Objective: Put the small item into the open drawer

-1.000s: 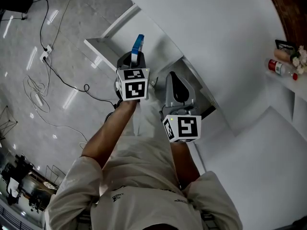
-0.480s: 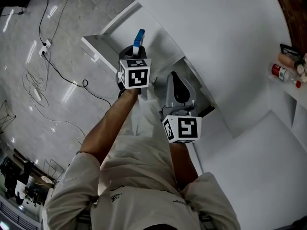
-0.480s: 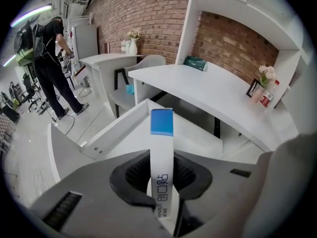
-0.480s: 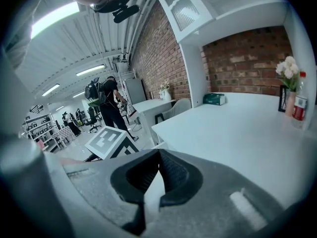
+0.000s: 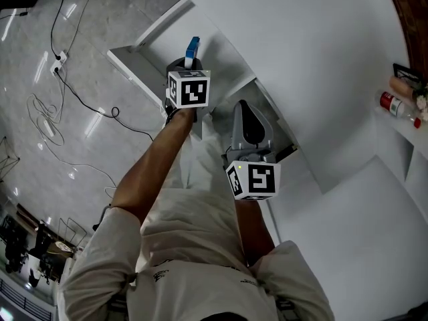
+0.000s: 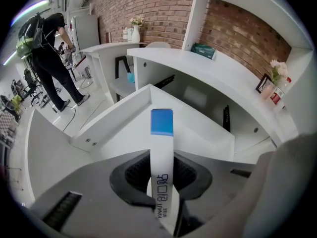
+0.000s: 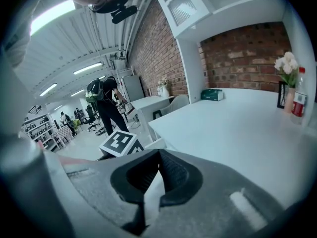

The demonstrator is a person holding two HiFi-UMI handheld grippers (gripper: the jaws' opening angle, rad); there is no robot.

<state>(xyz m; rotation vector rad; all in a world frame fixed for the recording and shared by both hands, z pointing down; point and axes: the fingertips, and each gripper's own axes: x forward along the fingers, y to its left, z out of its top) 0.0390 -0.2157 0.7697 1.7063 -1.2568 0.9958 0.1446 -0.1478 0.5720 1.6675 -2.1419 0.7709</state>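
The small item [image 5: 193, 47] is a flat white strip with a blue end. It stands up out of my left gripper [image 5: 189, 63], which is shut on it. In the left gripper view the item [image 6: 162, 152] runs between the dark pads, and its blue end hangs over the white open drawer [image 6: 106, 120]. From the head view the drawer [image 5: 137, 72] juts out from the white cabinet, with the left gripper above its inside. My right gripper [image 5: 250, 123] hovers nearer the body by the cabinet front. Its jaws [image 7: 157, 175] are shut with nothing in them.
A white desk top [image 7: 237, 128] spreads to the right, with a red-labelled bottle [image 5: 394, 103] and flowers on a shelf. Cables [image 5: 73, 92] trail over the grey floor to the left. A person in black [image 6: 47, 58] stands far back in the room.
My left gripper has sunk toward the drawer with the item and tipped more steeply down. The right gripper has dropped a little.
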